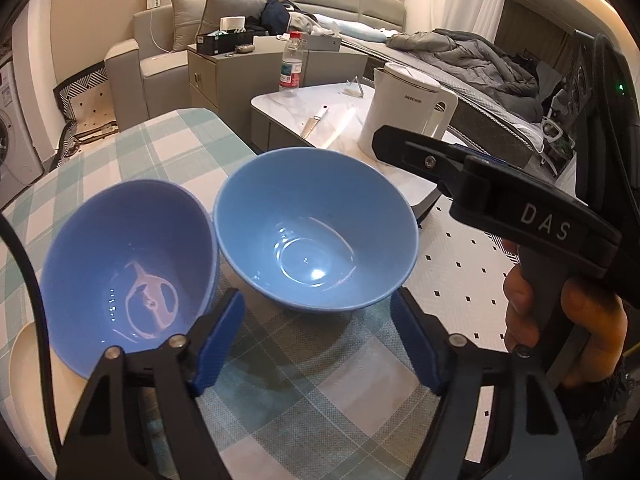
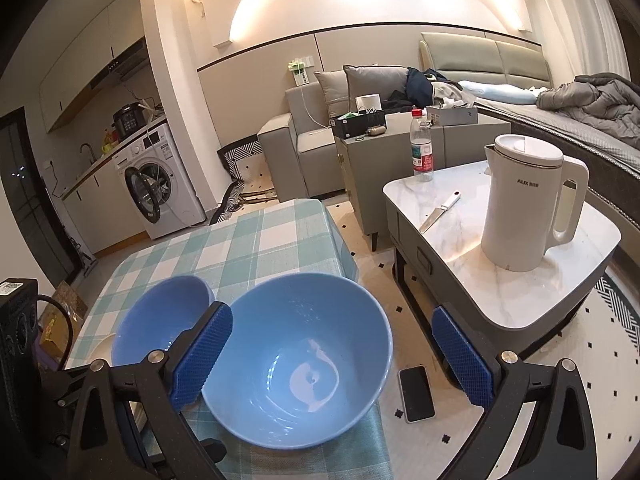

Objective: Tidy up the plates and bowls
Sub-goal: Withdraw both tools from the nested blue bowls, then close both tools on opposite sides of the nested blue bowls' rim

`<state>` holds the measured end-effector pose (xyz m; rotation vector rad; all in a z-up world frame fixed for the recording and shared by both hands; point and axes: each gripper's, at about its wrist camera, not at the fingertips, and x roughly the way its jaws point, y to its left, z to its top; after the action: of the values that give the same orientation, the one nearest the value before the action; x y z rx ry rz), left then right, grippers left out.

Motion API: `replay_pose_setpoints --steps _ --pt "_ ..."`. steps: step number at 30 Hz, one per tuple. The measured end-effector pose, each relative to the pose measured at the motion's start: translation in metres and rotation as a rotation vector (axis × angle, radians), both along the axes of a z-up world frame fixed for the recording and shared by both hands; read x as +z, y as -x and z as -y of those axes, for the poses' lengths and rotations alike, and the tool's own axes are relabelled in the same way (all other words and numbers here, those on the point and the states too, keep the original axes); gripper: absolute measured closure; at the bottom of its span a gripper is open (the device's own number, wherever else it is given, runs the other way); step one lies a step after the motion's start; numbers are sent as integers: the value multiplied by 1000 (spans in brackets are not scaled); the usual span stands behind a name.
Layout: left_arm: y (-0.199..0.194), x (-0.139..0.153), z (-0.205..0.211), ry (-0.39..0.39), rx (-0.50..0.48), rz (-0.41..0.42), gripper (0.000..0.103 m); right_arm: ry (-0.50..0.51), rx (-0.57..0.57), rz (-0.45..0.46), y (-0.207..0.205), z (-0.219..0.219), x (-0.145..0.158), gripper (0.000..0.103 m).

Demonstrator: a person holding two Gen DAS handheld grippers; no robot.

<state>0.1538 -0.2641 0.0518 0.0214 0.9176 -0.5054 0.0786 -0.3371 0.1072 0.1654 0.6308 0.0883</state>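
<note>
Two blue bowls sit side by side on the green checked tablecloth (image 1: 304, 396). The right bowl (image 1: 316, 232) stands upright. The left bowl (image 1: 128, 268) is tilted and leans against it, over a pale plate (image 1: 24, 360). My left gripper (image 1: 318, 340) is open just in front of the right bowl, with nothing between its blue pads (image 1: 218, 340). My right gripper (image 2: 332, 356) is open around the right bowl (image 2: 300, 352), its left pad (image 2: 204, 356) between that bowl and the left bowl (image 2: 160, 320). A hand (image 1: 560, 320) holds its black frame (image 1: 540, 224).
A marble-topped side table (image 2: 560, 288) to the right carries a white kettle (image 2: 524, 204), a knife (image 2: 440, 212) and a water bottle (image 2: 422, 148). A phone (image 2: 416, 392) lies on the floor in the gap. A black box (image 2: 16, 340) stands at the left.
</note>
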Motion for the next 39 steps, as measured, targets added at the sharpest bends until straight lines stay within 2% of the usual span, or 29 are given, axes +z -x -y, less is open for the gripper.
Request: replay_pose_setpoints --steps 1,8,10,12,18,24,35,39 --pt "-1 -1 1 -3 1 -7 36 -2 -1 -2 -1 1 -1 1" --pt "-5 -8 4 -3 6 -22 36 -20 -19 -33 -9 8 -14 2" --pt "-6 -9 4 1 10 -27 36 -25 -29 -46 -13 11 -18 6" --pt "-6 -11 4 4 16 -30 36 -26 -38 -59 -16 12 -22 16" --pt "-10 -14 -1 12 45 -31 36 -10 -71 -128 -27 17 -37 34" --pt "-13 -17 -2 25 53 -35 36 17 -85 -194 -33 18 -53 47" --pt "-22 -26 -4 22 72 -43 54 34 -49 -216 -36 10 -62 70" --pt "-24 -26 -5 18 75 -37 57 51 -47 -218 -36 8 -63 71"
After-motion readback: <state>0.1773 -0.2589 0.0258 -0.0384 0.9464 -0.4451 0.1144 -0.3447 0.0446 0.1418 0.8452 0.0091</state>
